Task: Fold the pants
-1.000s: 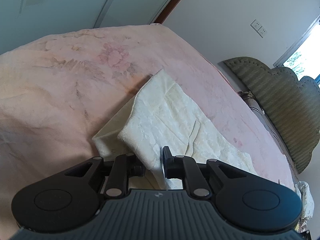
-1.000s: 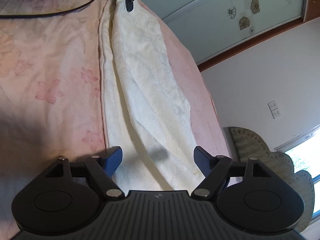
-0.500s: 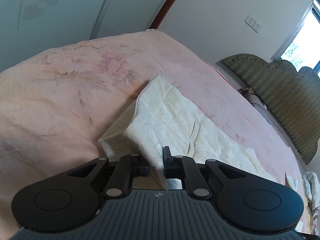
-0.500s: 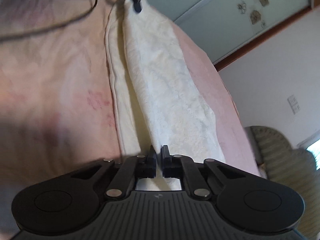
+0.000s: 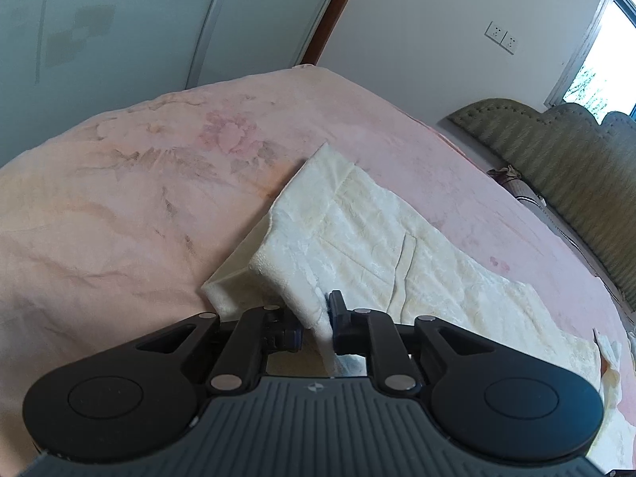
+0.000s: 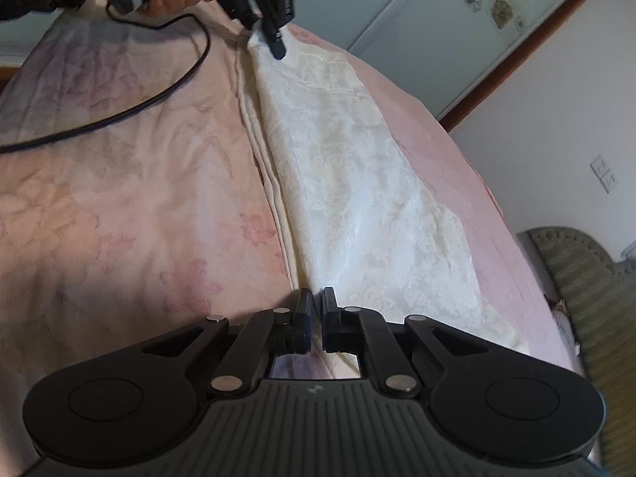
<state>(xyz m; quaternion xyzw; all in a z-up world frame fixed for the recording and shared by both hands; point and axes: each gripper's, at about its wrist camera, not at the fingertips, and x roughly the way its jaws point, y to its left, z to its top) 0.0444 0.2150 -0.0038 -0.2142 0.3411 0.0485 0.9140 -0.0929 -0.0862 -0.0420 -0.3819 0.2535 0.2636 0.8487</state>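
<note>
Cream-white pants (image 5: 377, 238) lie lengthwise on a pink floral bedspread (image 5: 119, 198). My left gripper (image 5: 318, 318) is shut on one end of the pants and lifts that corner a little off the bed. In the right wrist view the pants (image 6: 357, 183) stretch away as a long strip. My right gripper (image 6: 316, 318) is shut on the near end of the pants. The left gripper (image 6: 270, 35) shows at the far end of that view, held by a hand and pinching the cloth.
A black cable (image 6: 159, 95) curves over the bedspread (image 6: 99, 198) left of the pants. A green padded headboard (image 5: 564, 183) runs along the right. A wardrobe with sliding doors (image 5: 159, 20) and a white wall with sockets (image 5: 501, 35) stand behind the bed.
My right gripper went from open around the near end of the pants to shut on it. My left gripper kept its hold and rose slightly.
</note>
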